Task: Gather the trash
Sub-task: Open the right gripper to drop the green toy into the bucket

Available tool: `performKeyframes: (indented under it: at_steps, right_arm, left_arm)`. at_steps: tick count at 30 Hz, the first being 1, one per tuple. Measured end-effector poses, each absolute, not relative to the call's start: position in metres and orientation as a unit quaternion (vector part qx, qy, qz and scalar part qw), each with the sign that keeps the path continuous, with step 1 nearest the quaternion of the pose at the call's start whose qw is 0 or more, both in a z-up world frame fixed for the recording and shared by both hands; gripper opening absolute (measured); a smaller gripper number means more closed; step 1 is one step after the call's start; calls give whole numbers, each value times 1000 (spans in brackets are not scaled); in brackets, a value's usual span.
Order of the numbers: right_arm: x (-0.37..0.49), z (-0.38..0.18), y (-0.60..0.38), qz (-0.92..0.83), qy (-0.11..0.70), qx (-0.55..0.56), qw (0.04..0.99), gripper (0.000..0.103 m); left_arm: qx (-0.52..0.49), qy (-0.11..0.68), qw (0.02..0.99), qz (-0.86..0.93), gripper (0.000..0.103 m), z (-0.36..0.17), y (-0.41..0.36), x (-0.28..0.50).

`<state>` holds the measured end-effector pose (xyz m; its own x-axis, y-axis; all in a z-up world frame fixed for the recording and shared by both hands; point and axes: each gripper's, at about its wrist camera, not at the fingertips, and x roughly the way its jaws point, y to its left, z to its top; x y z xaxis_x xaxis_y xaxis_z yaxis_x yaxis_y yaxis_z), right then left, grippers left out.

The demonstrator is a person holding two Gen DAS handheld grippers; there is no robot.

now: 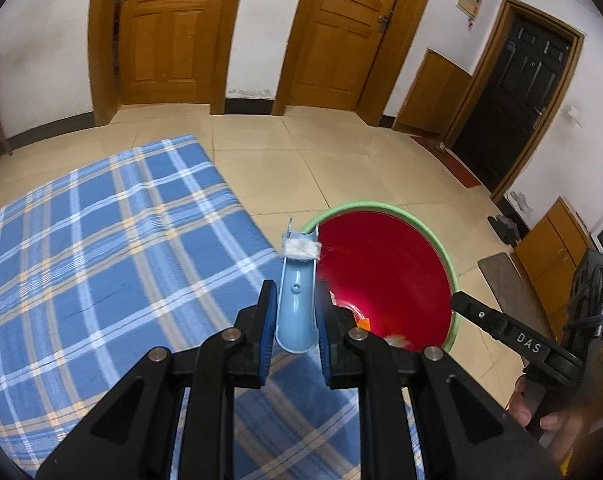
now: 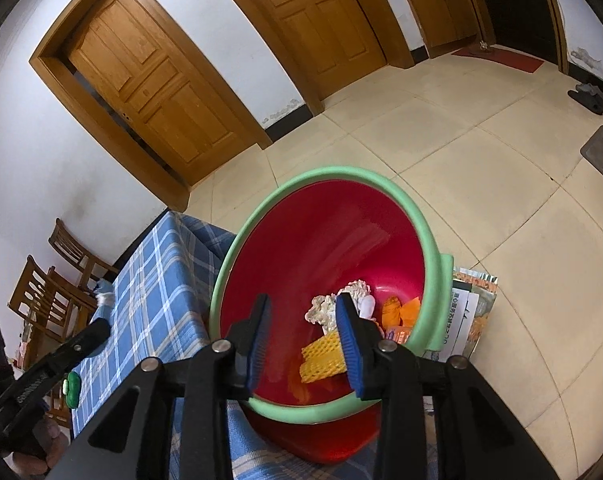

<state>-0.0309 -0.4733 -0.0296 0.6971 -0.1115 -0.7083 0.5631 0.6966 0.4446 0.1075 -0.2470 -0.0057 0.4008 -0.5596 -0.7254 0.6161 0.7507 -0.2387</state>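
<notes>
In the left wrist view we see the left gripper (image 1: 296, 312) clamped on a light-blue curved plastic piece (image 1: 297, 300), its blue pads (image 1: 268, 328) pressing both sides; the piece stands nearly upright, with a wad of white fluff (image 1: 301, 249) stuck across its far end. It is held over the near right corner of the table covered in a blue plaid cloth (image 1: 101, 248), just left of the red bin with a green rim (image 1: 385, 276), which stands to the right of the table. At the right edge of this view part of the right gripper appears, marked "DAS". In the right wrist view the right gripper (image 2: 304, 336) is spread wide and holds nothing — its fingers (image 2: 351, 344) frame the bin's mouth (image 2: 285, 200). Inside the bin lie collected scraps: a yellow foam net (image 2: 321, 356), crumpled whitish paper (image 2: 321, 310) and orange wrappers (image 2: 401, 312). A green object (image 2: 72, 388) rests on the cloth near the left gripper's arm — we cannot tell what it is. Printed paper bags (image 2: 469, 312) stand on the tiled floor (image 2: 481, 168) just right of the bin.
</notes>
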Motion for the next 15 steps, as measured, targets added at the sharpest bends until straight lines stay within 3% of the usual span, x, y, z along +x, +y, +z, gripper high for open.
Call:
performKeyframes:
  at_steps: [15]
  right_arm:
    - [-46, -26, -487, -220, 319, 352, 852, 40]
  left_arm:
    - [77, 426, 811, -394, 18, -26, -303, 105]
